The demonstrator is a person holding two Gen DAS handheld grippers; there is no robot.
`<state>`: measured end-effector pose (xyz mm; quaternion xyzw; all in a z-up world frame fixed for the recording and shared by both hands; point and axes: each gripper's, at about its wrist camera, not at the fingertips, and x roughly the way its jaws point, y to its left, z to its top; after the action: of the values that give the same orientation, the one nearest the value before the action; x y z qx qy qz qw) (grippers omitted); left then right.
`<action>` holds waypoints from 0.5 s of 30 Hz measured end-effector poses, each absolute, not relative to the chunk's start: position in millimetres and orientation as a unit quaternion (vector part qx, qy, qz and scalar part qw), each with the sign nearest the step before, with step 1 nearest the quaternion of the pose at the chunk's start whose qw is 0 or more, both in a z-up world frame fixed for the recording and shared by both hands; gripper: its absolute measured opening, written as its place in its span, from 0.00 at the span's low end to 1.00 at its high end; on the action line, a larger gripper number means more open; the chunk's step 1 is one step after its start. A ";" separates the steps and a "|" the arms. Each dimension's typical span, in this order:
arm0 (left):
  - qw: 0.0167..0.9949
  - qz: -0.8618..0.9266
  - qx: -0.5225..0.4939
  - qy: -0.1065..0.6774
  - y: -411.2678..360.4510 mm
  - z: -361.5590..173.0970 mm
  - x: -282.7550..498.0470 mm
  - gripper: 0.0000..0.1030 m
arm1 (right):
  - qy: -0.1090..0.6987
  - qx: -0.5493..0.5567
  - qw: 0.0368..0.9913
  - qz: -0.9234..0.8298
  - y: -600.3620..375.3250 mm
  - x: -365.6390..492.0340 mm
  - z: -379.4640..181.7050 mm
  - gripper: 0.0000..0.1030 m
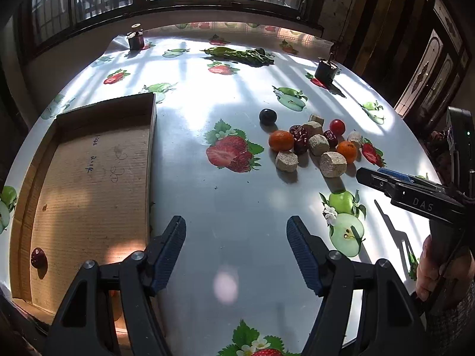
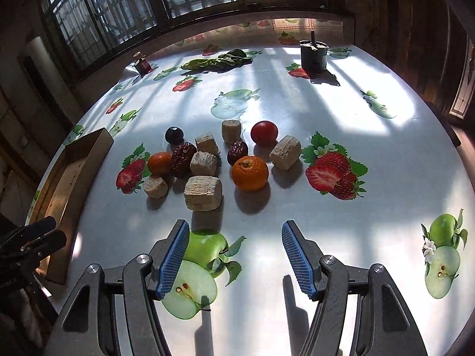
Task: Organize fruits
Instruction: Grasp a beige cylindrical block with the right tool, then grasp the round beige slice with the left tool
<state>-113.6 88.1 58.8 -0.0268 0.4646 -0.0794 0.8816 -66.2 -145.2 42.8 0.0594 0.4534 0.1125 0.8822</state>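
Reading the visible markings first: the right gripper, entering at the right edge of the left wrist view, carries the embossed letters "DAS". Blue handwriting sits on the floor of the cardboard tray at the left of that frame; it is not legible.

Counts, taken from the right wrist view, mid-frame cluster on the surface:
- two mandarins, one larger and one smaller;
- two wrinkled red dates and;
- one cherry tomato;
- one dark round fruit;
- six pale, fibrous cut chunks, the largest nearest the camera.

Container contents: the tray holds one red date at its lower left corner; the part behind the gripper is hidden.

At the far edge stand a small dark jar, a dark pot and a bundle of green leaves.

Left gripper: jaws apart, nothing between them, over bare surface beside the tray. Right gripper: jaws apart, empty, just short of the fruit cluster.
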 end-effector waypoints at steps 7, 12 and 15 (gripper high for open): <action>0.879 -0.066 -0.035 0.472 81.0 49.2 -87.3 0.68 | 0.443 0.019 0.888 0.120 -105.4 -37.8 34.3 0.55; 0.879 -0.081 -0.034 0.469 64.0 42.9 -66.4 0.68 | 0.437 0.012 0.891 0.124 -103.7 -32.6 24.4 0.33; 0.880 -0.094 -0.024 0.465 47.7 37.2 -52.9 0.67 | 0.432 0.026 0.894 0.118 -114.0 -37.4 23.7 0.33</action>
<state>-52.9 47.7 37.2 -0.0240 0.4647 -0.0936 0.8802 -37.4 -114.0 23.7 0.0261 0.4321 0.1177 0.8937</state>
